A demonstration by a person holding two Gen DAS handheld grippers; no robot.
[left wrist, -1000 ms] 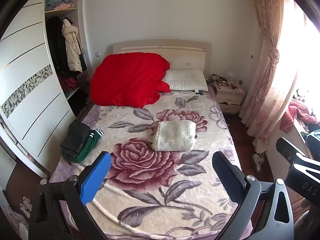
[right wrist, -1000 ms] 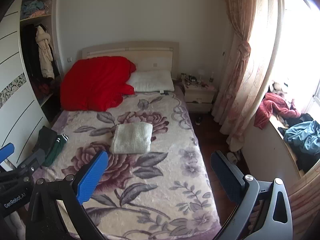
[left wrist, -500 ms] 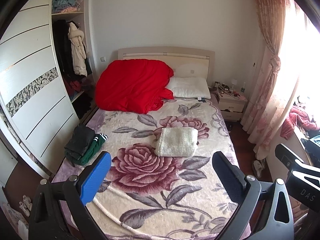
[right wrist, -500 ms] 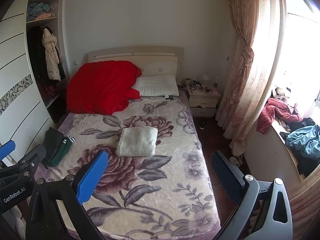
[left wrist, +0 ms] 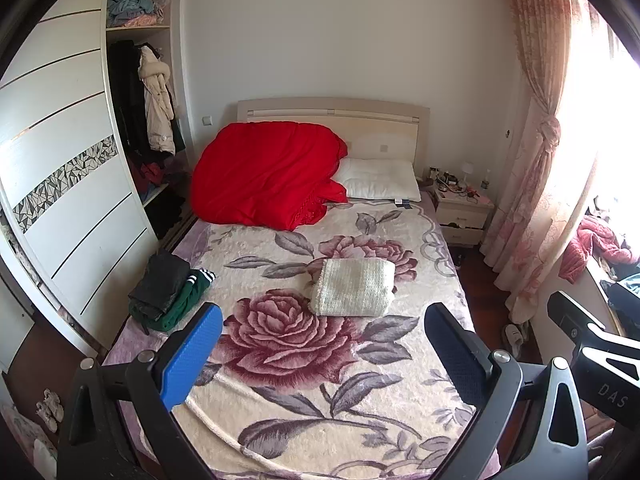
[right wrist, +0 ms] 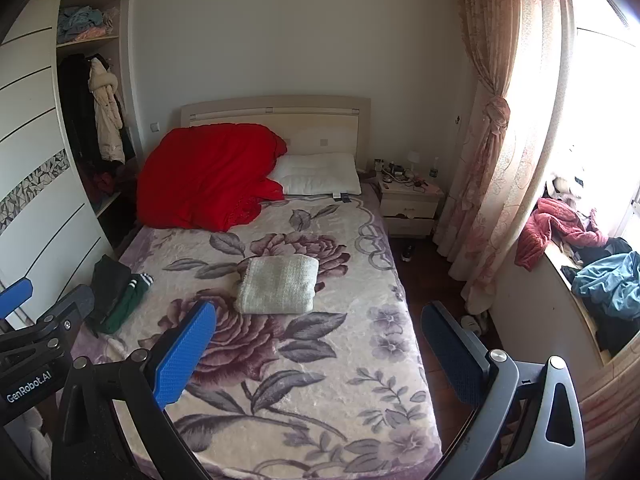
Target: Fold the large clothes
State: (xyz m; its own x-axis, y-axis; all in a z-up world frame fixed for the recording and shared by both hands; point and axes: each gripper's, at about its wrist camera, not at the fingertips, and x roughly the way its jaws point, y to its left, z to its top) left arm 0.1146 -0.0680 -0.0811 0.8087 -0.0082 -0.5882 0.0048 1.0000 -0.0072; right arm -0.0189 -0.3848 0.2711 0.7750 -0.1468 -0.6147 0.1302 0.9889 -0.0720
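Note:
A cream knitted garment (left wrist: 354,288) (right wrist: 277,285) lies folded in a neat rectangle in the middle of the bed (left wrist: 280,408) (right wrist: 320,392), on its floral blanket. A small stack of dark and green folded clothes (left wrist: 166,294) (right wrist: 116,294) rests by the bed's left edge. My left gripper (left wrist: 324,356) hangs open above the foot of the bed, nothing between its fingers. My right gripper (right wrist: 318,354) is open too, held beside it and just as empty. Both are well back from the cream garment.
A red quilt (left wrist: 266,174) and white pillow (left wrist: 380,180) sit at the headboard. An open wardrobe (left wrist: 144,120) stands on the left, a nightstand (left wrist: 460,210) and curtain (left wrist: 536,160) on the right. Loose clothes (right wrist: 600,276) pile on the window ledge at far right.
Both grippers have drawn back and tilted up from the bed, so more wall and wardrobe show. The clothes on the bed have not moved.

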